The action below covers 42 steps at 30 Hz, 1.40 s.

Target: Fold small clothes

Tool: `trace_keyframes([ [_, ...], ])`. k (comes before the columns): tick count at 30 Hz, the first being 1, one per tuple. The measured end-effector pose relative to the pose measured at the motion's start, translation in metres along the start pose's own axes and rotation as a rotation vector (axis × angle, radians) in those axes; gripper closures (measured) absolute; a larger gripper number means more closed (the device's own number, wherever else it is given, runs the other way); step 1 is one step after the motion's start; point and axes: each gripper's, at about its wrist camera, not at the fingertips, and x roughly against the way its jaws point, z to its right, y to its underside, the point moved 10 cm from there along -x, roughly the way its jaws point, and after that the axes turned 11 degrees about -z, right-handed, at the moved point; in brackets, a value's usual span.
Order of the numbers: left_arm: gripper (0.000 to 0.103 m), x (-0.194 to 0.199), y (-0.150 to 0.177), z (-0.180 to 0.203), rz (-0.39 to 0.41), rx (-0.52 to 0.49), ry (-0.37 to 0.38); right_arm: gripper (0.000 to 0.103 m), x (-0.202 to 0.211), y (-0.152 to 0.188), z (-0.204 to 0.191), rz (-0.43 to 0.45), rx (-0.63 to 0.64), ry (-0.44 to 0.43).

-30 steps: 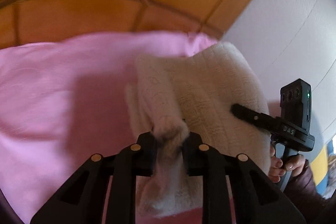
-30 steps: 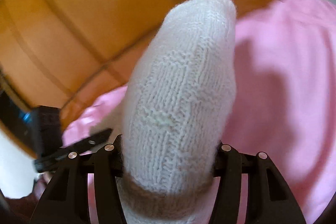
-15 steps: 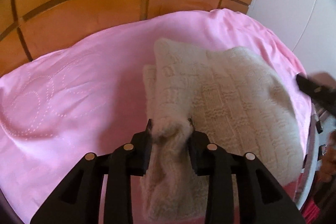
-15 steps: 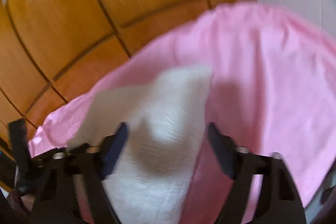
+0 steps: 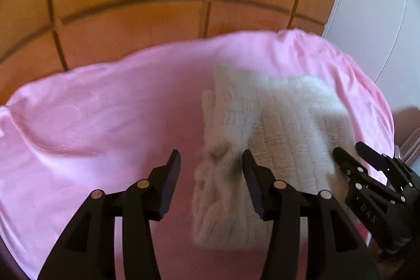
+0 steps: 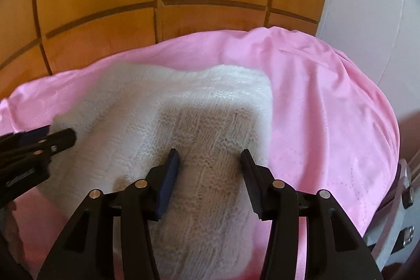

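**A:** Looking at the white knitted garment (image 5: 275, 127), it lies folded on the pink cloth (image 5: 105, 127), toward that cloth's right side. Both tools have let go: the left gripper (image 5: 210, 161) stands spread wide with the knit's near end between its fingers, and the right gripper (image 6: 208, 160) is parted too, straddling the thick fold.

**B:** What could spoil it?

**A:** Bulky knit like this may spring open, I'd guess. A fingertip (image 6: 172, 161) snagging loops while backing off could drag the top layer askew.

**B:** Room to move?

**A:** Plenty of bare pink cloth to the left. Rightward, the cloth's edge is near, with a white wall (image 6: 367, 4) beyond; wooden panelling (image 5: 157, 4) stands behind.
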Motion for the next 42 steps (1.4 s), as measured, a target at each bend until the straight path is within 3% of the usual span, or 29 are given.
trace_keyframes([
  [2, 0.045, 0.018, 0.002, -0.005, 0.028, 0.005, -0.017, 0.055, 0.012, 0.002, -0.003, 0.008, -0.02, -0.014],
  [4, 0.04, 0.032, 0.006, -0.011, 0.044, 0.025, -0.02, 0.044, 0.025, 0.006, -0.006, 0.015, -0.032, -0.011],
  [13, 0.021, 0.084, 0.024, -0.033, 0.127, 0.087, -0.064, 0.017, 0.066, 0.026, -0.012, 0.057, -0.135, 0.032],
  [18, 0.013, 0.105, 0.041, -0.035, 0.151, 0.096, -0.101, 0.013, 0.083, 0.038, -0.013, 0.081, -0.141, 0.064],
  [30, 0.003, 0.126, 0.065, -0.022, 0.167, 0.08, -0.133, 0.011, 0.112, 0.05, -0.011, 0.138, -0.169, 0.094],
  [42, 0.003, 0.128, 0.065, -0.018, 0.169, 0.093, -0.147, 0.011, 0.108, 0.062, -0.012, 0.121, -0.179, 0.089],
])
